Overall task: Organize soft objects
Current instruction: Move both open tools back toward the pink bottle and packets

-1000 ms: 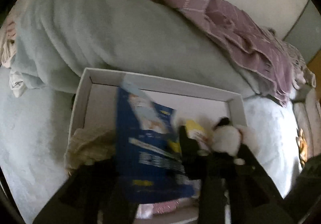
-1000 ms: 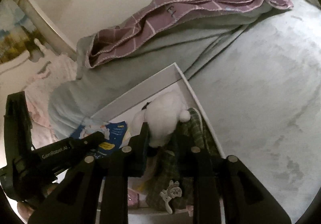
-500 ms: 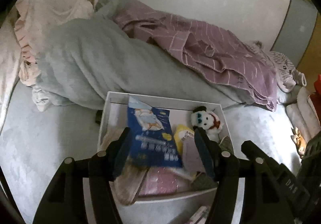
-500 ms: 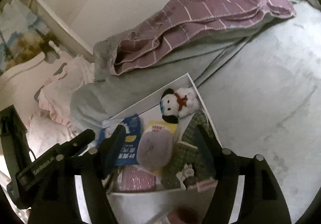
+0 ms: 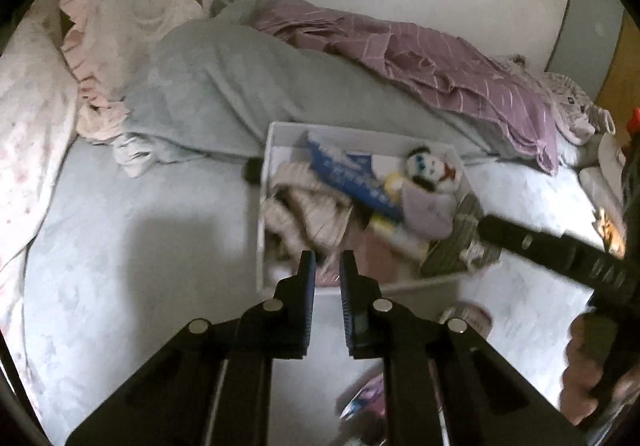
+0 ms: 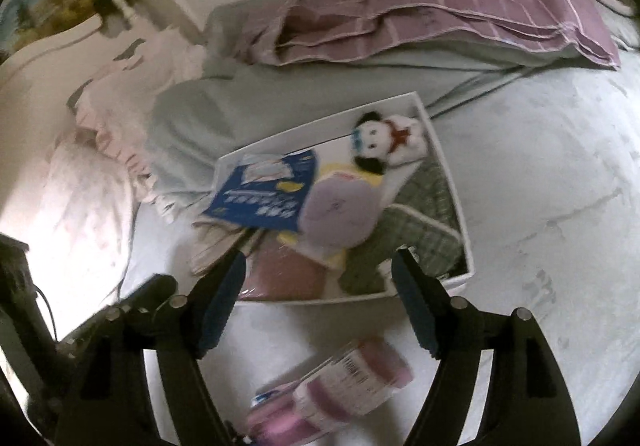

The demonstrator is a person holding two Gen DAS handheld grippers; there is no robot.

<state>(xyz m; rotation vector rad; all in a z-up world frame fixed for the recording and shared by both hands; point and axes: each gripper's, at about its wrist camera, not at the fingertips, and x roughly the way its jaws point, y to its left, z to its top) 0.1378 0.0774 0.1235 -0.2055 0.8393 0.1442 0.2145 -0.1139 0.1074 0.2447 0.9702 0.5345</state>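
- The left gripper (image 5: 326, 266) hovers over the near wall of the white box (image 5: 267, 150) — its jaws nearly together with only a thin gap, clamped on nothing.
- At the left end of the box lies a crumpled beige cloth (image 5: 308, 206), right ahead of the left jaws; the blue packet (image 6: 266, 190) leans across it, long axis running diagonally from the far-left corner toward the middle.
- In the middle sits a lilac round cushion (image 6: 338, 212), partly on a yellow item; the white plush toy (image 6: 384, 142) lies in the far-right corner and a green plaid cloth (image 6: 424, 202) fills the right end.
- The right gripper (image 6: 320, 282) has its jaws wide apart and empty, above the bed in front of the box's near wall.
- The pink wrapped pack (image 6: 344, 386) — likely the next thing to put away — lies on the bed outside the box, below and just nearer than the right jaws, its long axis slanting from lower left to upper right. The right gripper looks the closer one; the jaws would have to drop and turn across that axis.
- The bed (image 6: 540, 206) is open to the right of the box; the grey blanket (image 5: 224, 86) crowds its far side, and the box already looks full, so room for the pack seems tight.
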